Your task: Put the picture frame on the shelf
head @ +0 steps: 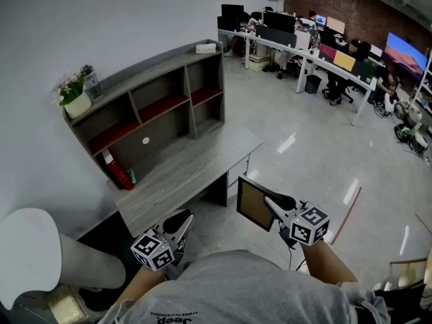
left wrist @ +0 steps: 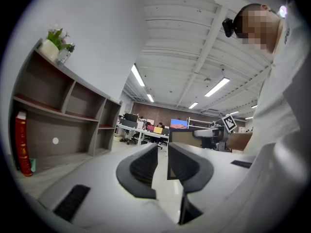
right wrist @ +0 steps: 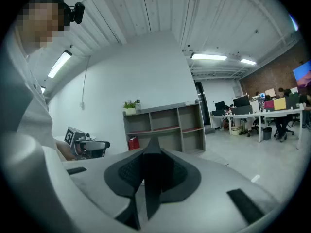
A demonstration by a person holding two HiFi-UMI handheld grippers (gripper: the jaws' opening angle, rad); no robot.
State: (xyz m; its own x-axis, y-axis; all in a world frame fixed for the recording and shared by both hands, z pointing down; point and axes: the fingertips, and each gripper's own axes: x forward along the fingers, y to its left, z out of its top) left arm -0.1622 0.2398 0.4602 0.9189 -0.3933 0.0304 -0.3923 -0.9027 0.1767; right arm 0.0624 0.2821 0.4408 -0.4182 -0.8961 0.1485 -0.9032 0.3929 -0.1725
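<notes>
**A:** Open office, pale glossy floor, and a grey desk [head: 182,174] with the shelf [head: 162,103] on it against the white wall. Where's the picture frame [head: 255,204]?

**B:** In the air off the desk's near corner, well apart from the shelf. The right gripper [head: 273,204] is clamped on its edge. In the right gripper view the frame [right wrist: 151,183] shows as a dark blade pinched between the pads.

**A:** And the left gripper [head: 181,223]?

**B:** Jaws slightly apart, nothing in them. It sits low beside the desk.

**A:** So which step?

**B:** The carry, I'd say. Next it needs lifting over the desk into a compartment.

**A:** Orientation?

**B:** It stands on edge, in line with the jaws, brown backing [left wrist: 187,136] facing the left gripper. I can't tell its long axis because the frame is foreshortened.
</notes>
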